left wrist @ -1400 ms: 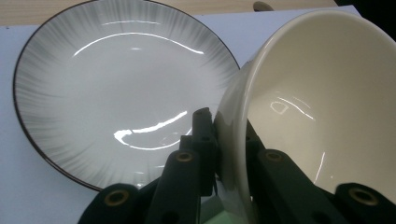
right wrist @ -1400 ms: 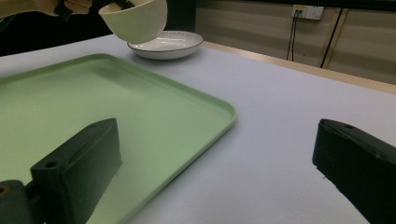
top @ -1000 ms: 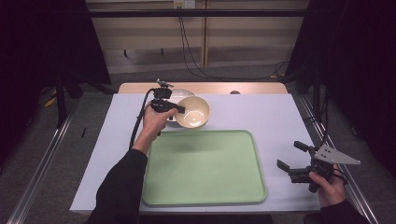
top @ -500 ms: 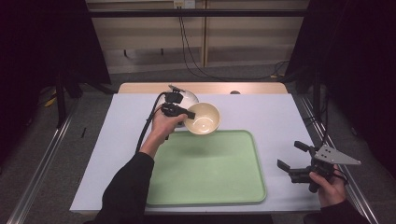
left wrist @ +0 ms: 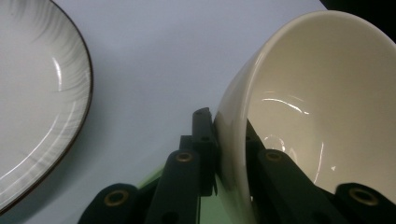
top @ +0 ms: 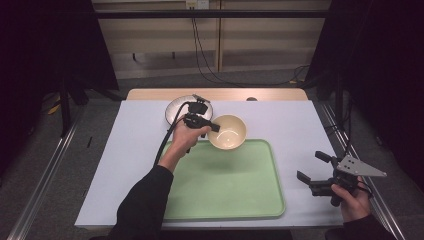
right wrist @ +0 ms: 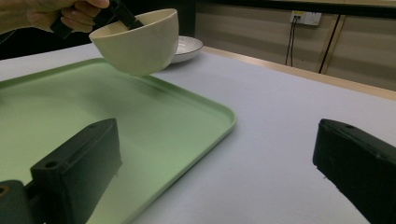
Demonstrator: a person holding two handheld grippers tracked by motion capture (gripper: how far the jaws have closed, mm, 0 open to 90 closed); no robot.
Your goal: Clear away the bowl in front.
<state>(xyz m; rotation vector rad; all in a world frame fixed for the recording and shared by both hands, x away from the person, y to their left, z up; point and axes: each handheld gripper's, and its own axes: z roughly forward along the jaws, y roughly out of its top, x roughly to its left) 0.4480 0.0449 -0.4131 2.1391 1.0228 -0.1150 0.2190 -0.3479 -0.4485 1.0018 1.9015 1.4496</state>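
Over the far edge of the green tray (top: pixel 225 200), the left claw (top: pixel 212 127) grips a cream bowl (top: pixel 228 133) by its rim, one jaw inside the wall and one outside, as the left gripper view shows close up, with the jaws clamped on the thin wall (left wrist: pixel 233 154). From the right gripper view the bowl (right wrist: pixel 137 42) hangs clear of the tray (right wrist: pixel 140 126), lifted and tilted a little, its base above the tray's far rim. Just behind the left hand (top: pixel 187 135) a white plate (top: pixel 176 107) with a dark edge lies on the table (top: pixel 290 125); in the left gripper view that plate (left wrist: pixel 37 93) sits off to one side, apart from the bowl. The tray lies in the middle of the pale table, bare inside. At the near right corner of the table, well apart from the bowl, the right hand (top: pixel 352 200) holds the right claw (top: pixel 312 167) level, with the jaws spread wide and nothing between them; the right gripper view looks past its two black jaws across the tray toward the bowl. A black cable (top: pixel 167 140) trails from the left claw along the forearm.
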